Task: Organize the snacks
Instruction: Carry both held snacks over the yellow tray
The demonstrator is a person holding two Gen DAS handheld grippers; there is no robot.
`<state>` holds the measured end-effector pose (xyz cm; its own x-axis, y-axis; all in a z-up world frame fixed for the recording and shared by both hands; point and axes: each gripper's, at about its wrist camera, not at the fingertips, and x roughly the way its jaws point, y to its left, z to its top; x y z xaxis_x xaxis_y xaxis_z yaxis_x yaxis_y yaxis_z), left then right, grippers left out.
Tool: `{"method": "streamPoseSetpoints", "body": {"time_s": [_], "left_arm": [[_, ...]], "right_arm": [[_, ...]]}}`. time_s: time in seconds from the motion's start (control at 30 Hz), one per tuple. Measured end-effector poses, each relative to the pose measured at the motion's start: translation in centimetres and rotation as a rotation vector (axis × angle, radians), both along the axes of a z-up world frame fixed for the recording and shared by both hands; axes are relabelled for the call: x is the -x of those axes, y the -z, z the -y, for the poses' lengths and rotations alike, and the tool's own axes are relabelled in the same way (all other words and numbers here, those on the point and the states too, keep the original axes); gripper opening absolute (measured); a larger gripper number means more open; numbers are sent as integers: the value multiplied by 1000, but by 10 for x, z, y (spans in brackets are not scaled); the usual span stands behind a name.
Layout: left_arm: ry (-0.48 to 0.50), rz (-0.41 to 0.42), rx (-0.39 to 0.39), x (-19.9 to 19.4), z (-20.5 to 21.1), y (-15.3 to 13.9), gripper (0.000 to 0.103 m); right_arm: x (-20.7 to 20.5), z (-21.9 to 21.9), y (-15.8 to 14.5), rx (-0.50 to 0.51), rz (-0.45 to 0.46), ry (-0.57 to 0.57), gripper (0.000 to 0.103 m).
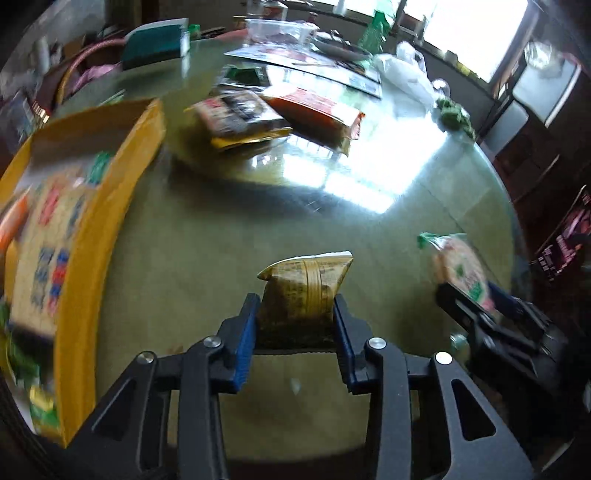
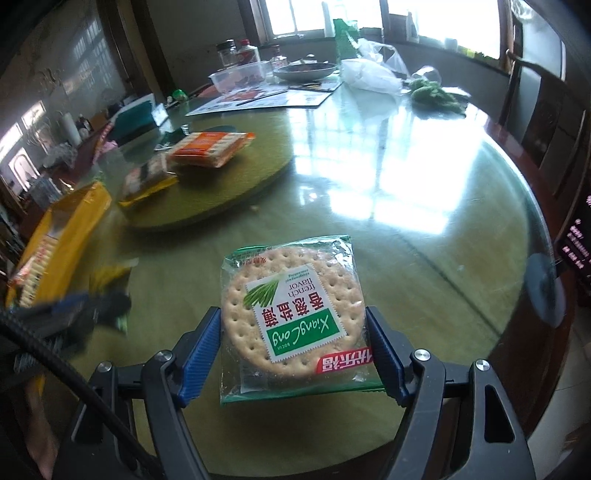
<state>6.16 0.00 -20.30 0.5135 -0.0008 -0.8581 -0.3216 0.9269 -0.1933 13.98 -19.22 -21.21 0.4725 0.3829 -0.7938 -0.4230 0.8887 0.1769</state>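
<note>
Yellow snack packet (image 1: 301,291) clamped in left claw (image 1: 295,314), right claw (image 2: 293,325) gripping round cracker pack (image 2: 291,314), above glossy green surface (image 2: 406,192)

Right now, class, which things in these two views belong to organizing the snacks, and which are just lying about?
Belong to the job:
yellow snack packet in the left gripper
round cracker pack in the right gripper
yellow box
orange packet

Just lying about:
clear plastic container
metal bowl
white plastic bag

Bright windows (image 2: 439,22) glare on the round glass-topped table (image 2: 424,192); dark wooden chair (image 2: 535,110) beside.
</note>
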Motion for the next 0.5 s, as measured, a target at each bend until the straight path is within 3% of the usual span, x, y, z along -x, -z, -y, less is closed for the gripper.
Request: {"method": "streamPoseSetpoints", "body": {"time_s": [0.5], "left_arm": [[-35, 154, 89, 57, -39, -42, 39]], "right_arm": [[18, -59, -4, -74, -88, -89, 75]]}}
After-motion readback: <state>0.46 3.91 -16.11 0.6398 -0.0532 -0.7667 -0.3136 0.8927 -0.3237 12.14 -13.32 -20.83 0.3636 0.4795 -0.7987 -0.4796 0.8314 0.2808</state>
